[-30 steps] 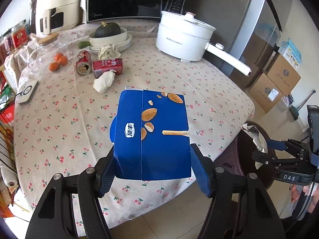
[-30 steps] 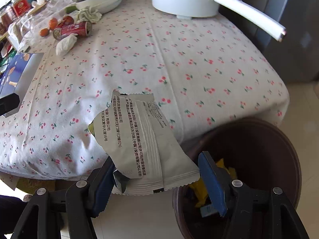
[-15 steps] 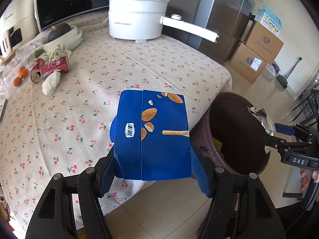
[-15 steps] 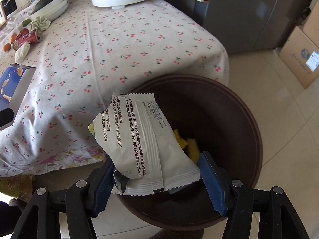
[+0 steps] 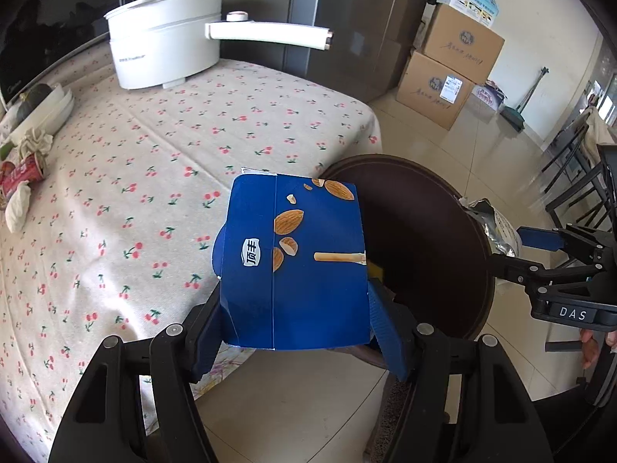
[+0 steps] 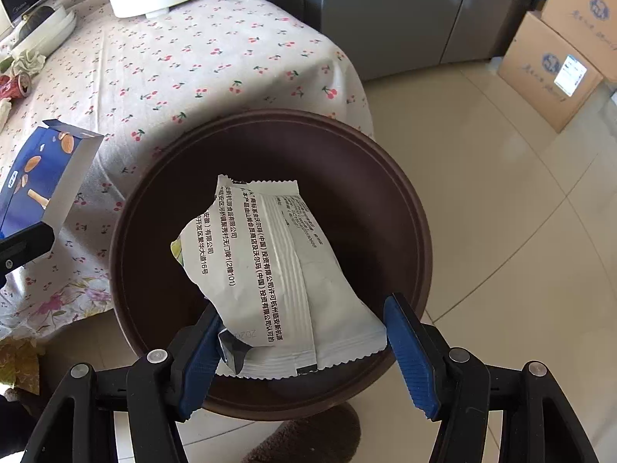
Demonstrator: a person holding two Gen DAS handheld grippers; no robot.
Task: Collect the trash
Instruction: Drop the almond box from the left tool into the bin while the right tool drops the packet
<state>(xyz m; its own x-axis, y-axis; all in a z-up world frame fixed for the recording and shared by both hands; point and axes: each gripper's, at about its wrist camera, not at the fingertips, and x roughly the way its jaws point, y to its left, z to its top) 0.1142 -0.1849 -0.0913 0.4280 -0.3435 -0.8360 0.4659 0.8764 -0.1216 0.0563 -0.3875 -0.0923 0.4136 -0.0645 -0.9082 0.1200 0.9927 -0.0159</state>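
My left gripper point(image 5: 295, 332) is shut on a blue almond snack box point(image 5: 293, 258), held at the table's edge beside the dark brown trash bin point(image 5: 432, 239). My right gripper point(image 6: 304, 343) holds a white snack wrapper point(image 6: 270, 274) right over the bin's point(image 6: 385, 200) opening; the wrapper sits against the left finger and the right finger stands apart from it. The box also shows in the right wrist view point(image 6: 42, 177), and the wrapper shows in the left wrist view point(image 5: 495, 227). A red can point(image 5: 21, 171) and crumpled tissue point(image 5: 17, 206) lie on the table at far left.
The table has a cherry-print cloth point(image 5: 154, 146) and a white electric pot point(image 5: 166, 38) with a long handle. Bowls point(image 5: 42, 108) stand at the left edge. Cardboard boxes point(image 5: 451, 65) and a grey fridge point(image 5: 347, 15) stand beyond the bin. A chair point(image 5: 582, 185) stands right.
Both grippers have swung right from over the table to the bin. The wrapper is now above the bin's opening and the blue box is at its rim.
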